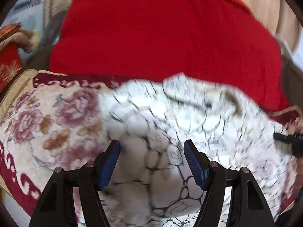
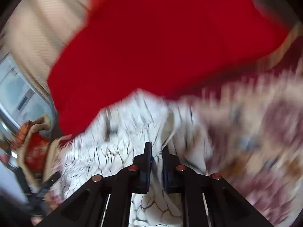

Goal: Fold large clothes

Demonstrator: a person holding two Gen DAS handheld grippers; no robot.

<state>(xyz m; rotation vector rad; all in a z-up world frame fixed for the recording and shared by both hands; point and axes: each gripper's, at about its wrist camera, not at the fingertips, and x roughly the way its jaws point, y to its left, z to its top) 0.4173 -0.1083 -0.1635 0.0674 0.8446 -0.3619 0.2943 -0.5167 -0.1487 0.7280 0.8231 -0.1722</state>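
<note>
Both jaws: right pinch the white garment (image 2: 121, 147), left open above it.

left tool (image 1: 151, 151): jaws apart | right tool (image 2: 156, 151): jaws pinched

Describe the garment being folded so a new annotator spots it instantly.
Start at the big red blanket at the back of the bed; in front lies a cream floral cover with maroon border. On that cover sits the white garment, pinched by the right gripper. Unlike the pink flowers around it, it carries thin black crackle lines.
</note>
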